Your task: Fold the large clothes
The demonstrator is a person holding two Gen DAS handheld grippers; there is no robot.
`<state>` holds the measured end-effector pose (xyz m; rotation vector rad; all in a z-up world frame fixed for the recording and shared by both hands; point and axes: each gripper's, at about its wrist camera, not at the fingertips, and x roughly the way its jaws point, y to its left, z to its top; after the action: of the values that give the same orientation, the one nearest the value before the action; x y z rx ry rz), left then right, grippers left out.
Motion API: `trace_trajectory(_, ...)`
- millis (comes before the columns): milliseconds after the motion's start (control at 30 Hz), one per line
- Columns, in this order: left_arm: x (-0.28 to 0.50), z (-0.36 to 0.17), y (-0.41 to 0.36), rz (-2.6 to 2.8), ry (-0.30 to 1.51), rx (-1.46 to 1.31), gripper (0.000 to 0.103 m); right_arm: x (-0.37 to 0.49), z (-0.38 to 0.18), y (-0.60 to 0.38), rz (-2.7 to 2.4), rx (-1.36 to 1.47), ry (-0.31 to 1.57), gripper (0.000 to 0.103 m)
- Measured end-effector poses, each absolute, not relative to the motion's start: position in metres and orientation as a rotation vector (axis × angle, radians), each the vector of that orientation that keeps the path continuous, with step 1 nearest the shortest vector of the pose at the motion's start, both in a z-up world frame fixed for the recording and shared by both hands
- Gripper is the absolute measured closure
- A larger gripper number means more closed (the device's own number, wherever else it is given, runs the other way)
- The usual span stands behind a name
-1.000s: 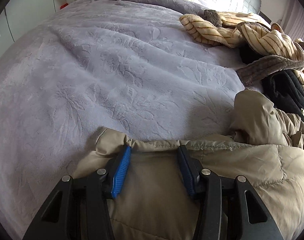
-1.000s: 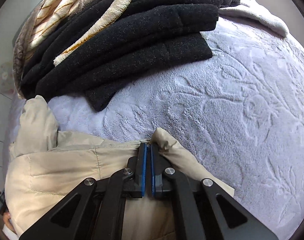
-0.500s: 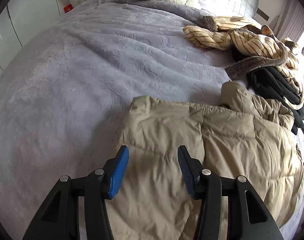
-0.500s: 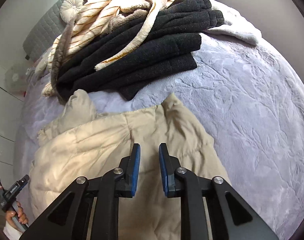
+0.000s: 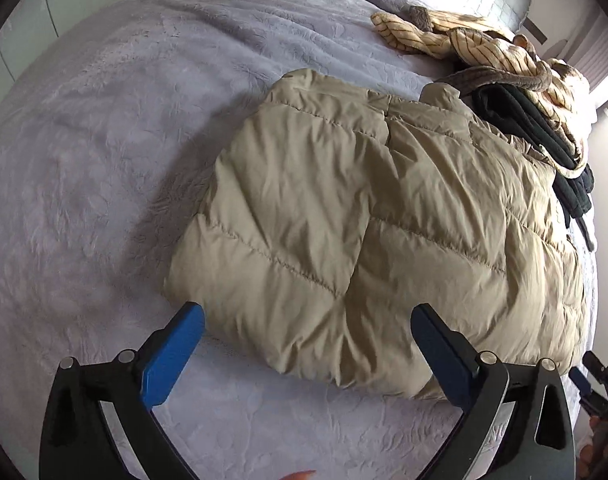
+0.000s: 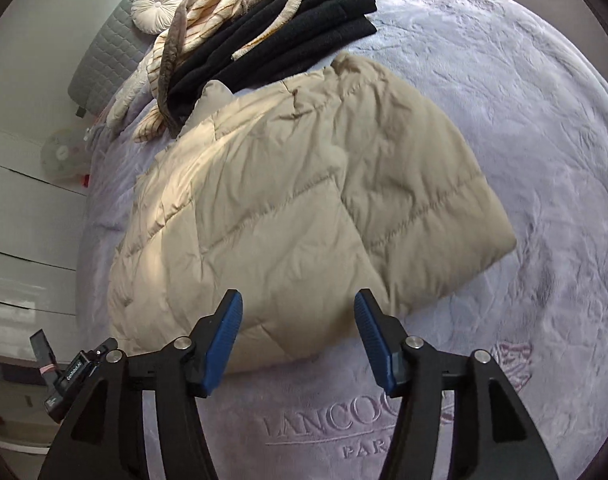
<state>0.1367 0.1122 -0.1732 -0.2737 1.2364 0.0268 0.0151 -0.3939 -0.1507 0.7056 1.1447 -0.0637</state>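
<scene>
A beige quilted puffer jacket (image 5: 364, 220) lies folded into a thick rectangle on the lilac bedspread (image 5: 103, 140); it also shows in the right wrist view (image 6: 304, 208). My left gripper (image 5: 306, 320) is open and empty, held back above the jacket's near edge. My right gripper (image 6: 297, 312) is open and empty, also above the jacket's near edge, a little over the bedspread (image 6: 524, 100).
A pile of black garments (image 6: 295, 28) and a cream striped one (image 6: 219, 4) lies just beyond the jacket, also in the left wrist view (image 5: 504, 64). A round cushion (image 6: 157, 2) and grey headboard (image 6: 103, 56) stand at the far end. White cupboards (image 6: 19, 220) lie left.
Both grippers let go of the jacket's far edge and pulled back toward me and upward. The right gripper went from shut to wide open; the left opened wider. The jacket stays folded.
</scene>
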Motion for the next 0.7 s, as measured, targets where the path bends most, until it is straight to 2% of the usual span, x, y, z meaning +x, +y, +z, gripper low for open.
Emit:
trace_trajectory(100,0.128,-0.178,0.114,0.040,1.246,-0.282,0.000,0.009,-0.161,-0.397,-0.061,0.768,1.145,0.022)
trace_trajectory(200,0.122,-0.185,0.118,0.029,1.266,-0.307,0.000,0.003,-0.172,-0.403,-0.052,0.864,1.138,0.019)
trace_trajectory(267,0.120,-0.189,0.123,0.042,1.273,-0.327,0.000,-0.001,-0.182,-0.408,-0.043,0.940,1.123,0.001)
trace_trajectory(433,0.116,-0.205,0.140,0.030,1.279,-0.454,0.000,-0.008,-0.203,-0.424,-0.038,1.122,1.078,0.000)
trace_trajectory(600,0.118,-0.243,0.158,-0.076,1.319,-0.753,0.000,0.000,-0.229,-0.430,0.020,1.262,1.059,0.000)
trace_trajectory(700,0.123,-0.254,0.161,-0.115,1.279,-0.846,0.000,0.007,-0.241,-0.428,0.055,1.326,1.035,0.000)
